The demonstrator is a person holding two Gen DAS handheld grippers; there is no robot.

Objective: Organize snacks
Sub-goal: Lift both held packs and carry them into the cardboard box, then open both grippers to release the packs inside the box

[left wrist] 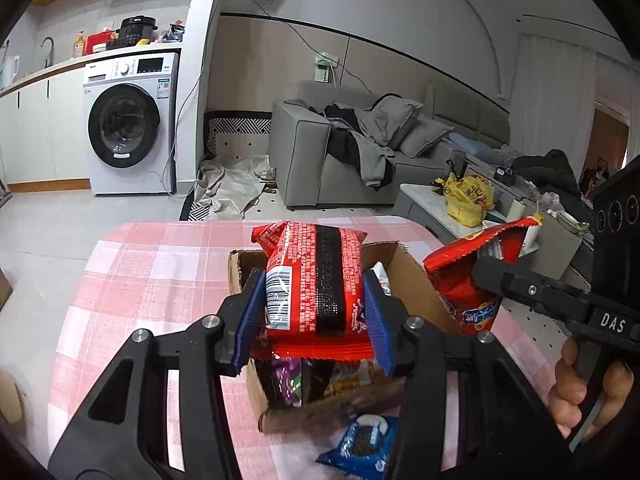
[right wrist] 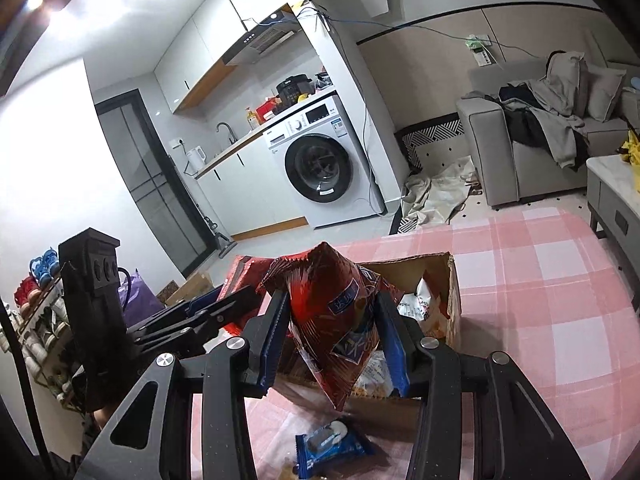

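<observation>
One box [left wrist: 416,280], two red packets [left wrist: 312,276], one blue [left wrist: 360,446].

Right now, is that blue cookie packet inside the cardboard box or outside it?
Outside. The blue cookie packet lies flat on the pink checked tablecloth, just in front of the cardboard box's near wall.

Bright indoor light, ceiling glare, fisheye-bent dark edges, perhaps slightly soft

Red noodle packet [left wrist: 314,280], pink-white checked tablecloth [left wrist: 160,256], blue biscuit pack [left wrist: 360,446].
</observation>
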